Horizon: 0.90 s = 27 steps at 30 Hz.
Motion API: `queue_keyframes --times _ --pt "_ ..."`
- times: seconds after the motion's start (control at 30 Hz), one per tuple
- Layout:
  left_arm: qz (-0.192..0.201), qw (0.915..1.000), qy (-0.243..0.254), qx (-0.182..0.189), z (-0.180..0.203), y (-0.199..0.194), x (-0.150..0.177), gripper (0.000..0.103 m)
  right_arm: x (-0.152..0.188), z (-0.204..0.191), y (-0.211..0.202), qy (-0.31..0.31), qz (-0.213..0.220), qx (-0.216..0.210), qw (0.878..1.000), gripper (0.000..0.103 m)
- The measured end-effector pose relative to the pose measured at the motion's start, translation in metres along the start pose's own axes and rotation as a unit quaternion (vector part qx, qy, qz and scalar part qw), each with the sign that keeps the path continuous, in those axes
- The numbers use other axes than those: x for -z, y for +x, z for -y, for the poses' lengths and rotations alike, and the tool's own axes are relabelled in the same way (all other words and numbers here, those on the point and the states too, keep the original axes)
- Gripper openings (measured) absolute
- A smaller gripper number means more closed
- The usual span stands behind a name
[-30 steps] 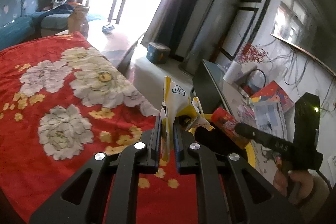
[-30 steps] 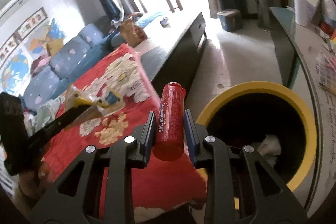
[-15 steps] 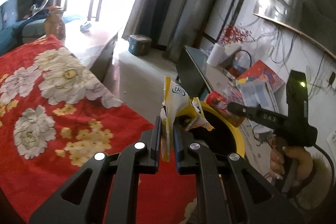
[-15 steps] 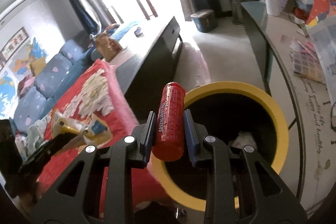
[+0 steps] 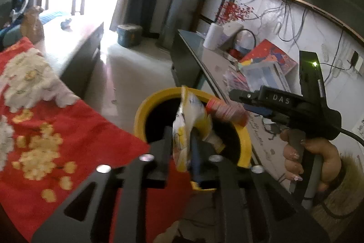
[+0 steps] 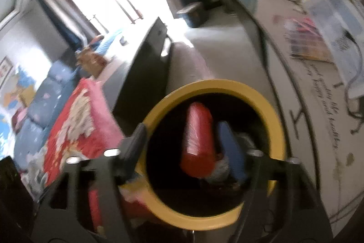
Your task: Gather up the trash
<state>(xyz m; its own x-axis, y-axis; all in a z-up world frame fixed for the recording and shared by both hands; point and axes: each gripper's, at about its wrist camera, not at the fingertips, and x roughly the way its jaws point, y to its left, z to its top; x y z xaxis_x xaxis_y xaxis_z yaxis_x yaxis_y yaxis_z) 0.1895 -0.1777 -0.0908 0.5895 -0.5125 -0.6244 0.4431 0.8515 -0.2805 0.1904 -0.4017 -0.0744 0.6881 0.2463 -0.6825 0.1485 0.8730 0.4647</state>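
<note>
Tongs (image 6: 184, 147) just parted; glossy red bottle (image 6: 198, 140) over yellow-rimmed bin (image 6: 276, 124).

Yellow-rimmed trash bin (image 5: 140, 116), round, dark inside, stands on the floor between the red floral blanket and the desk. Crumpled yellow-and-white snack wrapper (image 5: 185, 126) upright over the bin mouth, lying against one finger of the parted left claw. Red cylindrical bottle (image 6: 198, 140), blurred, tilted over the opening, loose between the spread fingers of the right claw. Pale scraps lie at the bin bottom.
</note>
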Motion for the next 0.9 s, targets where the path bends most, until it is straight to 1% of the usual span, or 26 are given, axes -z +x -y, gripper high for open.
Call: queue_keyframes --times 0.07,0.1,0.13,0.17,0.2,0.23,0.3,0.33,0.37,0.4,0.43,0.47,0.57,0.7,0.8,0.9 --pt "0.002 1.0 -0.002 0.003 0.002 0.003 0.001 0.06 0.002 0.004 -0.004 -0.003 0.002 0.007 1.0 0.061" --pt "0.003 1.0 -0.002 0.004 0.003 0.002 0.001 0.061 0.002 0.004 -0.006 -0.005 0.003 0.01 1.0 0.061" --pt "0.004 1.0 -0.001 0.003 0.003 0.002 0.002 0.061 0.004 0.004 -0.011 -0.009 0.009 0.015 1.0 0.064" --pt "0.006 1.0 0.0 -0.001 0.003 0.0 0.002 0.066 0.005 0.002 -0.015 -0.014 0.015 0.017 1.0 0.066" --pt "0.01 0.9999 0.002 -0.006 0.002 -0.003 0.002 0.073 0.006 0.0 -0.019 -0.02 0.02 0.02 0.999 0.066" --pt "0.014 0.9999 0.002 -0.009 0.002 -0.007 0.002 0.076 0.008 -0.006 -0.024 -0.034 0.027 0.024 0.999 0.067" --pt "0.023 0.9996 -0.002 -0.018 -0.002 -0.017 0.002 0.087 0.012 -0.016 -0.034 -0.056 0.042 0.024 0.997 0.078" --pt "0.026 0.9994 -0.003 -0.021 -0.003 -0.02 0.002 0.088 0.013 -0.019 -0.037 -0.063 0.049 0.025 0.996 0.083" --pt "0.03 0.9992 -0.003 -0.027 -0.004 -0.025 0.002 0.091 0.015 -0.026 -0.044 -0.079 0.06 0.026 0.995 0.085" --pt "0.037 0.9986 -0.004 -0.038 -0.006 -0.031 0.002 0.093 0.017 -0.031 -0.049 -0.091 0.068 0.025 0.993 0.087" --pt "0.043 0.9978 -0.004 -0.05 -0.008 -0.037 0.002 0.093 0.02 -0.036 -0.053 -0.102 0.075 0.024 0.992 0.091" --pt "0.048 0.9972 -0.006 -0.058 -0.01 -0.042 0.002 0.094 0.023 -0.043 -0.06 -0.113 0.087 0.024 0.989 0.092" --pt "0.057 0.9949 -0.013 -0.082 -0.017 -0.059 0.003 0.096 0.031 -0.058 -0.076 -0.14 0.116 0.022 0.983 0.092" --pt "0.07 0.9907 -0.022 -0.115 -0.028 -0.086 0.011 0.096 0.045 -0.076 -0.091 -0.181 0.148 0.017 0.972 0.092" --pt "0.082 0.9859 -0.038 -0.141 -0.037 -0.106 0.018 0.096 0.062 -0.09 -0.099 -0.214 0.171 0.014 0.962 0.092" --pt "0.093 0.9807 -0.046 -0.166 -0.044 -0.123 0.026 0.096 0.079 -0.102 -0.105 -0.231 0.192 0.008 0.954 0.092"
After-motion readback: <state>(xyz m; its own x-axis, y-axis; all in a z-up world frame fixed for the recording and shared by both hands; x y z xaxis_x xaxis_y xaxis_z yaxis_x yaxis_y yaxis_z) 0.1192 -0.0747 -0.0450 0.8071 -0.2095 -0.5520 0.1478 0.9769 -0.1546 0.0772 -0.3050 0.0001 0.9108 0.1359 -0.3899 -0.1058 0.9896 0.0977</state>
